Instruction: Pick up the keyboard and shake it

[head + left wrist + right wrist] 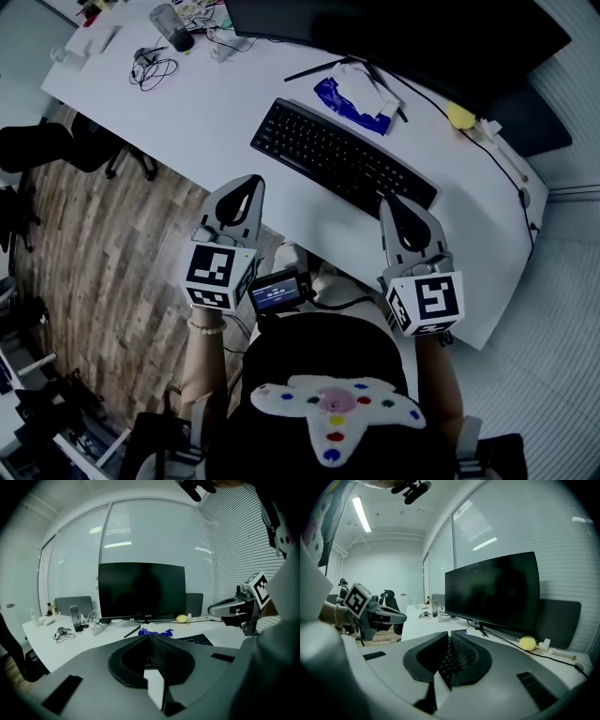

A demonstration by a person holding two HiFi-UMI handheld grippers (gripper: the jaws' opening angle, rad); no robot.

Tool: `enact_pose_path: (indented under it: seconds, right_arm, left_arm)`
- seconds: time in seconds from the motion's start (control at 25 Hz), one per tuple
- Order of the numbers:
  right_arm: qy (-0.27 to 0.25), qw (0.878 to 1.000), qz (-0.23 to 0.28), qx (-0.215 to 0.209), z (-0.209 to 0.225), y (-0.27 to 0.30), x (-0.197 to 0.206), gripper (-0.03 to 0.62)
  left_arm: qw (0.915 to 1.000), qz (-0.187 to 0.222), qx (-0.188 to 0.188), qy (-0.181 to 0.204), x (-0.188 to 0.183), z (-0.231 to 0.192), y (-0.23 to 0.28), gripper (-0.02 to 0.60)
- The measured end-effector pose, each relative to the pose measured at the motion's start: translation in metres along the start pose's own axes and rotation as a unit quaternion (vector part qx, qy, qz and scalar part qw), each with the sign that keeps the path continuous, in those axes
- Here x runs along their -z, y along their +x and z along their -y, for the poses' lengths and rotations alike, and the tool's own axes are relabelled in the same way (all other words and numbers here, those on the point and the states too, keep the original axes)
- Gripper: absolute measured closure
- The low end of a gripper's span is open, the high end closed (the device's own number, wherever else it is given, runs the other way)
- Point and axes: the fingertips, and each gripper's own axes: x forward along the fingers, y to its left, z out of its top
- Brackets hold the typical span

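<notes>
Head view: the black keyboard (pixel 342 157) lies flat and slantwise on the white table (pixel 216 103), in front of the dark monitor (pixel 394 37) and just beside a blue wrapper (pixel 347 101). The left gripper (pixel 250 181) hangs at the table's near edge, short of the keyboard's left end. The right gripper (pixel 388 201) has its tip over the keyboard's right end; whether it touches cannot be told. In both gripper views the fingers (pixel 164 654) are closed together with nothing held between them, left and right alike.
</notes>
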Motion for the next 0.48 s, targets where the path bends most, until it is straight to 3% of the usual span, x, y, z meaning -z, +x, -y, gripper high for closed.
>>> enact_pose_path:
  seconds: [0.32,0.48]
  right_arm:
    - [0.031,0.998,-0.018,0.047,0.015,0.022,0.007,0.551]
    - [0.036,0.997,-0.025,0.064,0.018,0.034,0.008,0.551]
  left_arm:
    - [0.9955,-0.047,0.060,-0.056,0.028,-0.046,0.060,0.559]
    - [0.9872,-0.079,0.098,-0.098,0.045,-0.063,0.094,0.433]
